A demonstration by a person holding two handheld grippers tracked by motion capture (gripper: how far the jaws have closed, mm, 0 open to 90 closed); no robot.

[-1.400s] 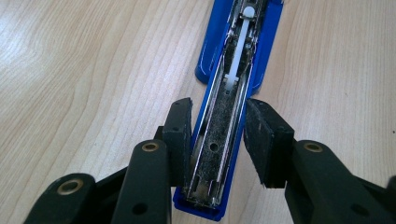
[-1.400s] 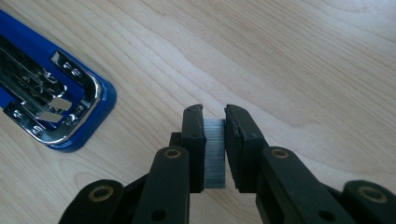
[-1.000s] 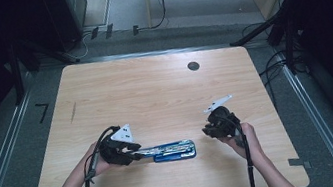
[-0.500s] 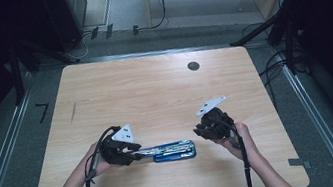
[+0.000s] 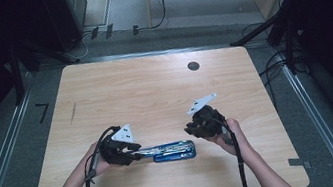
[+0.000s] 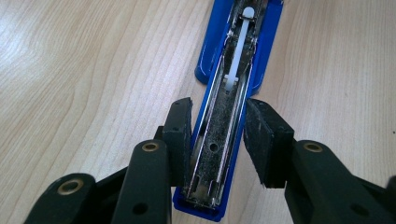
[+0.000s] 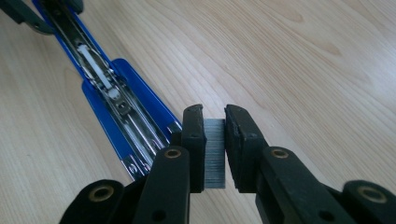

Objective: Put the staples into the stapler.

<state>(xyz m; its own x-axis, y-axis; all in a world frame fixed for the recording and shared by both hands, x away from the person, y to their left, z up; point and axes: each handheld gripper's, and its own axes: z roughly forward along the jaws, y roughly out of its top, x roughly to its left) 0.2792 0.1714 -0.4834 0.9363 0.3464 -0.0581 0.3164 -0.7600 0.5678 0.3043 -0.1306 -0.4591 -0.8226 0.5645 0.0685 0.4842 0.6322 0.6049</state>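
Left hand-held gripper point(image 6: 217, 135): jaws partly apart, one pad on each side of the opened blue stapler point(image 6: 233, 93); the left pad touches the metal staple channel, while the right pad sits just beside it, and contact there cannot be told.
Left hand-held gripper from above point(image 5: 131, 154): held in the person's left hand point(image 5: 95, 160), pointing across the counter point(image 5: 154, 95) toward the other hand.
Right hand-held gripper point(image 7: 215, 135): jaws narrow, clamped on a grey strip of staples point(image 7: 215, 154) that stands upright between the pads.
Right hand-held gripper from above point(image 5: 191, 131): held in the right hand point(image 5: 229, 134), just above the far end of the stapler point(image 5: 173, 150), a grey three-cornered plate point(image 5: 201, 103) on top.
Stapler: lies flat on the counter, one end between the left hand-held gripper's jaws, its length running away from them; the channel is exposed, with a white pusher point(image 6: 238, 51) in it.
Stapler seen from the right hand-held gripper point(image 7: 116, 107): ahead and to the left of its jaws, the near end just beside the left jaw.
Strip of staples: off the counter, clear of the stapler, close beside its open end.
Counter: light wood grain, with a dark round hole point(image 5: 193, 66) well beyond both hand-held grippers.
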